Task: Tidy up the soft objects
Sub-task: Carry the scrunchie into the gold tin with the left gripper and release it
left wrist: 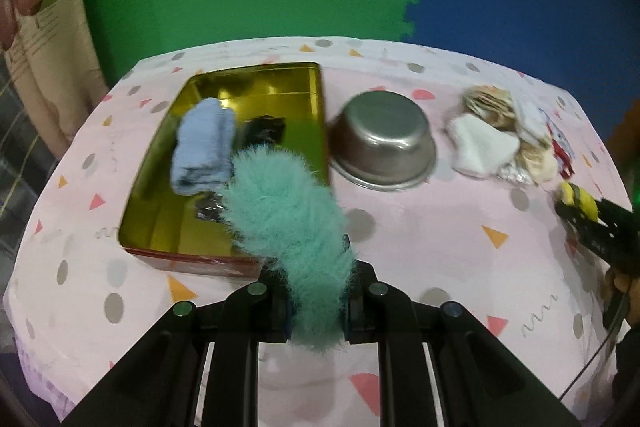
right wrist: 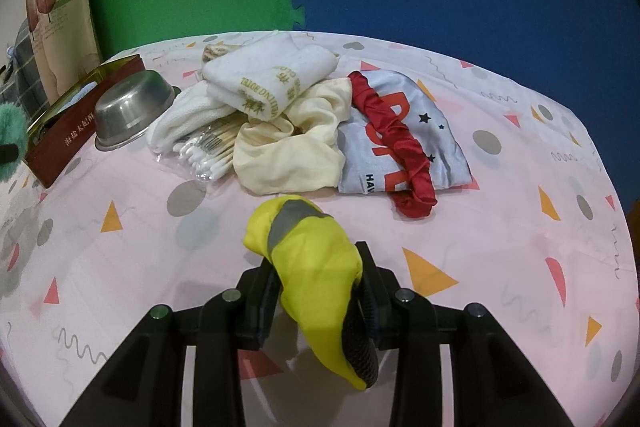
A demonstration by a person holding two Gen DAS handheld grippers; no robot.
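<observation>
The counter (left wrist: 400, 247), draped in a pink patterned cloth, carries a gold tin box (left wrist: 316, 99) at ten o'clock in the left wrist view, already holding a folded light-blue cloth (left wrist: 204, 147). An upturned steel bowl (left wrist: 384, 143) sits just beside the box at one o'clock, and a heap of towels (right wrist: 264, 79) and other fabrics lies well off at two o'clock.

The left hand-held gripper (left wrist: 316, 311) is clamped tight on a teal fluffy piece (left wrist: 280, 211), which hangs over the box's near right corner. It looks feather-light, limp and compressible, so a pinch near one end, as here, should carry it; the fur may slip a little. Its long axis runs from the jaws toward eleven o'clock, free end over the box.

The right hand-held gripper (right wrist: 316, 291) holds a yellow fabric item (right wrist: 308, 259), jaws partly closed around it, soft too, pointing toward eleven o'clock above the counter.
</observation>
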